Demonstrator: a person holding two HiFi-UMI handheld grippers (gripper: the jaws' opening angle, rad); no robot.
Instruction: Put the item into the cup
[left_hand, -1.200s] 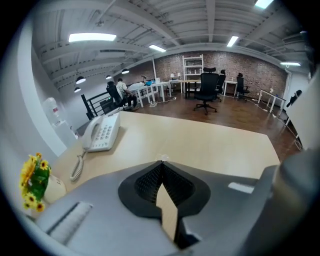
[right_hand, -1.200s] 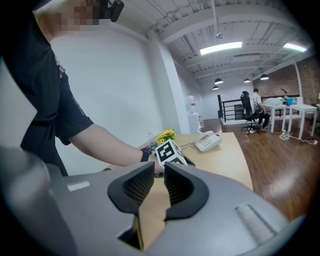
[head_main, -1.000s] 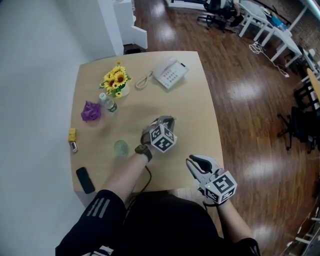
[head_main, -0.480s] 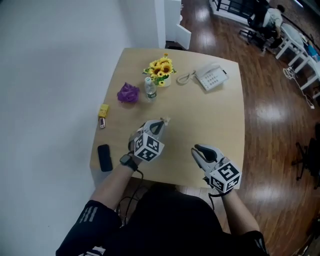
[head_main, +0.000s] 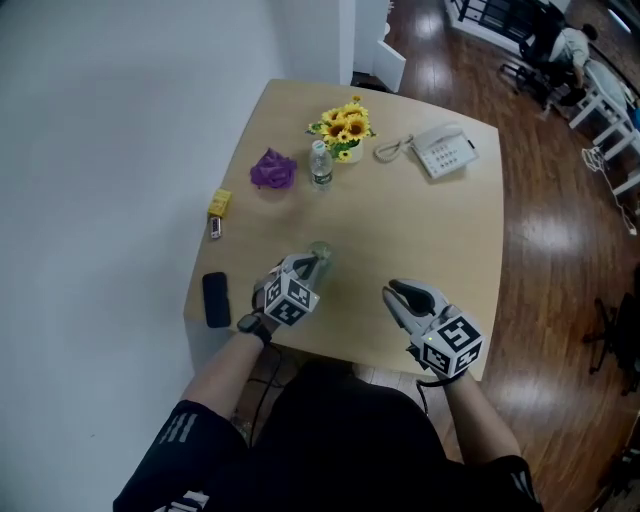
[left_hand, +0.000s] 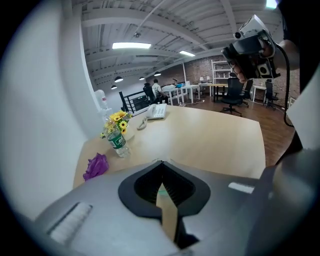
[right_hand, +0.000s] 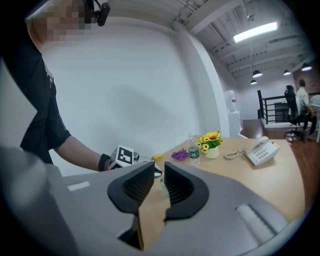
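Left gripper view: I am seeing the left gripper (left_hand: 160, 165) pressing its jaws together on nothing. The right gripper (right_hand: 159, 170) is keeping a narrow empty gap. The clear cup (head_main: 320, 252) is standing just past the left tips. A purple wad (head_main: 272, 170) is lying well beyond the cup.

cup (head_main: 320, 247) was mostly hidden behind the left gripper (head_main: 313, 262); its contents could not be told. yellow item (head_main: 218, 203) and small object (head_main: 215, 229) beside it were too small to identify. the table (head_main: 420, 250) near edge was partly covered by the person (head_main: 330, 440).
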